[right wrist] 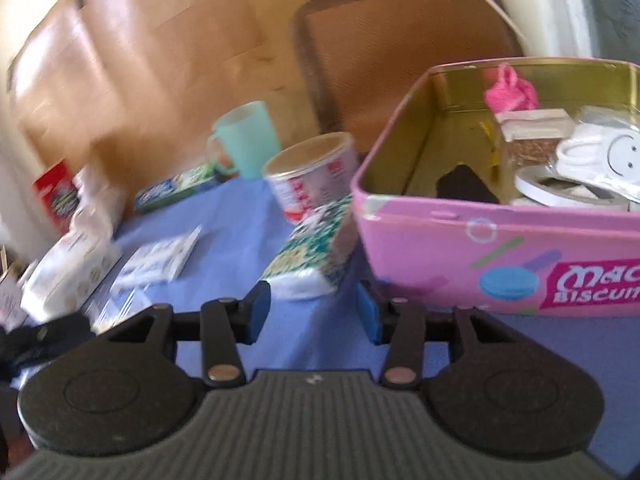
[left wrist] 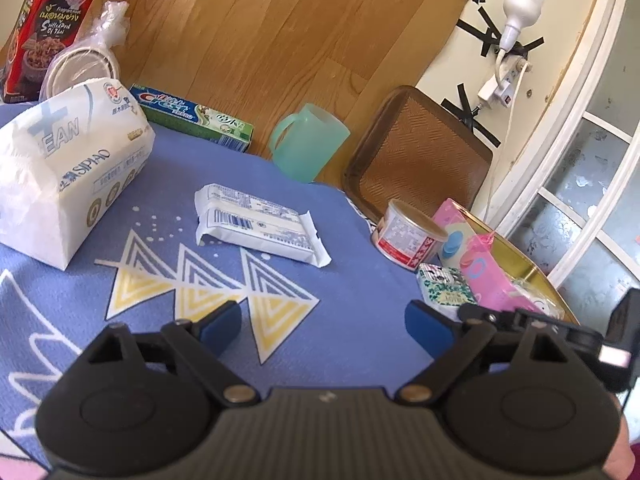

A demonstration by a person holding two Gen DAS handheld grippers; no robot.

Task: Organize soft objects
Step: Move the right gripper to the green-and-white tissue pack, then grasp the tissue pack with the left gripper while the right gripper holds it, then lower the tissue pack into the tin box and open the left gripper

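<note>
On the blue cloth lie a flat white wipes packet, a big white tissue pack at the left and a small green-patterned tissue pack beside the pink biscuit tin. My left gripper is open and empty, low over the cloth in front of the wipes packet. In the right wrist view my right gripper is open and empty, its jaws just in front of the small green tissue pack, which leans against the pink tin. The tin holds a pink cloth item and other small things.
A red-and-white can stands by the tin. A teal mug, a toothpaste box, stacked bowls in plastic and a red noodle box line the far edge. A brown chair stands beyond the table.
</note>
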